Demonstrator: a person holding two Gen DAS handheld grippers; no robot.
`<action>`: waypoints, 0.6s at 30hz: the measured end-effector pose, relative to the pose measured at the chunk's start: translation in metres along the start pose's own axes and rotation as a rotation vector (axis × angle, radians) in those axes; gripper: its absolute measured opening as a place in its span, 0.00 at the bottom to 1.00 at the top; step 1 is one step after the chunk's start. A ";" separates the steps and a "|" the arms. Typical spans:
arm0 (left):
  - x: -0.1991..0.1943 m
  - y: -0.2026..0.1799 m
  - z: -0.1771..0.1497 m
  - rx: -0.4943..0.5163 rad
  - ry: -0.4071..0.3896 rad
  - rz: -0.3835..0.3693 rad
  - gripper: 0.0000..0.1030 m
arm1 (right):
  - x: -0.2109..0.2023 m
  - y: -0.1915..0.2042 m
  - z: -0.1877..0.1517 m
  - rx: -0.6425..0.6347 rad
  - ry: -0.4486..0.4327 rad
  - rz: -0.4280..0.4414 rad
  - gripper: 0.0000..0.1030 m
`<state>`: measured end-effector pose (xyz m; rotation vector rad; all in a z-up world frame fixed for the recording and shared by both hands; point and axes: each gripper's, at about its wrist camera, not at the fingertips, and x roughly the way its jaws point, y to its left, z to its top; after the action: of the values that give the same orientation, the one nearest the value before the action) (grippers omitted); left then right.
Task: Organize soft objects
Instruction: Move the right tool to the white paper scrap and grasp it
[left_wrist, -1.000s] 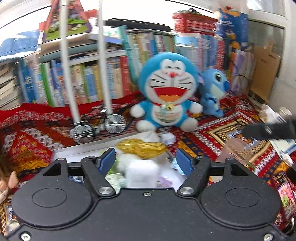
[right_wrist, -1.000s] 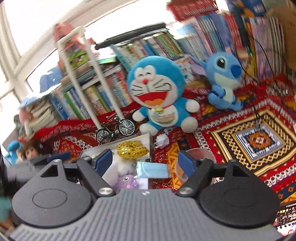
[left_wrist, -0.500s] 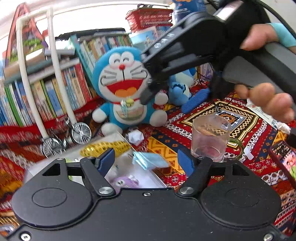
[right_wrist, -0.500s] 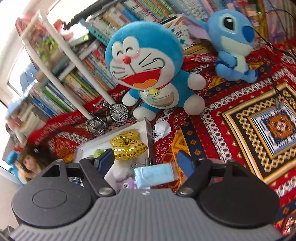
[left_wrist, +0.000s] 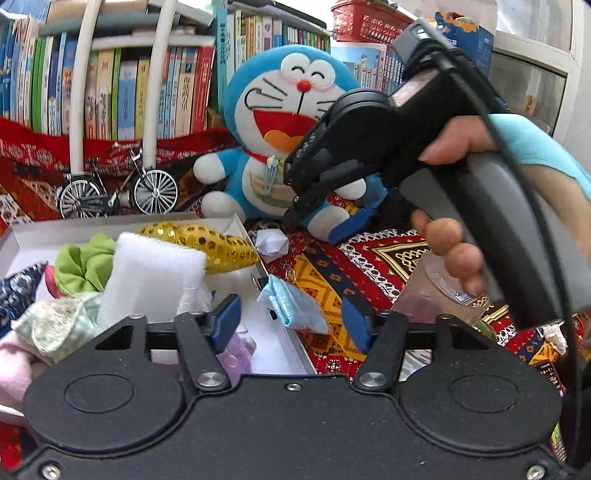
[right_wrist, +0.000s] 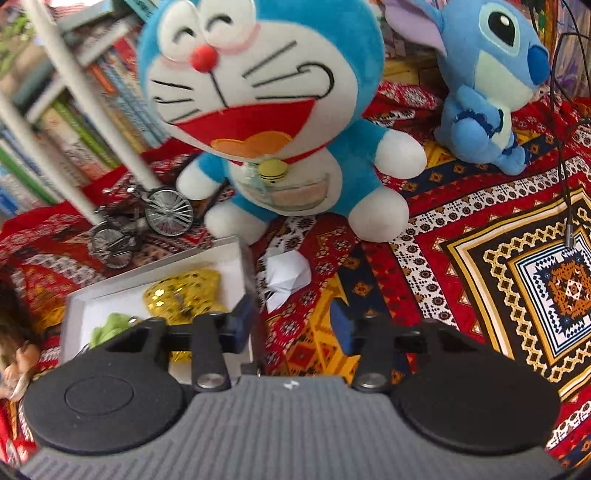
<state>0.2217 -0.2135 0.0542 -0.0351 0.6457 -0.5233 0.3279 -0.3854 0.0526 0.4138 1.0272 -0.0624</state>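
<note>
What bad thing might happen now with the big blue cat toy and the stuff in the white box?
Three risks, as guesses:
1. The right hand-held gripper is open close to the Doraemon plush; the plush is bulky, so a pinch may slip.
2. The blue face mask hangs over the white box edge and may fall out.
3. The clear plastic cup sits under the hand; a swing may tip it.

Doraemon plush (right_wrist: 266, 110), Stitch plush (right_wrist: 484, 85), white box (right_wrist: 155, 291)
</note>
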 end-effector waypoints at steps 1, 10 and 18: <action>0.001 0.001 -0.001 -0.001 -0.004 -0.004 0.49 | 0.004 0.001 0.002 0.004 0.003 -0.005 0.47; 0.011 0.007 -0.004 -0.039 -0.005 -0.039 0.22 | 0.041 0.010 0.014 -0.016 0.021 -0.077 0.49; 0.008 0.017 -0.005 -0.067 -0.013 -0.044 0.08 | 0.055 0.011 0.022 0.012 0.044 -0.043 0.25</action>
<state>0.2316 -0.2021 0.0429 -0.1164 0.6505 -0.5433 0.3769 -0.3755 0.0197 0.4051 1.0800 -0.0981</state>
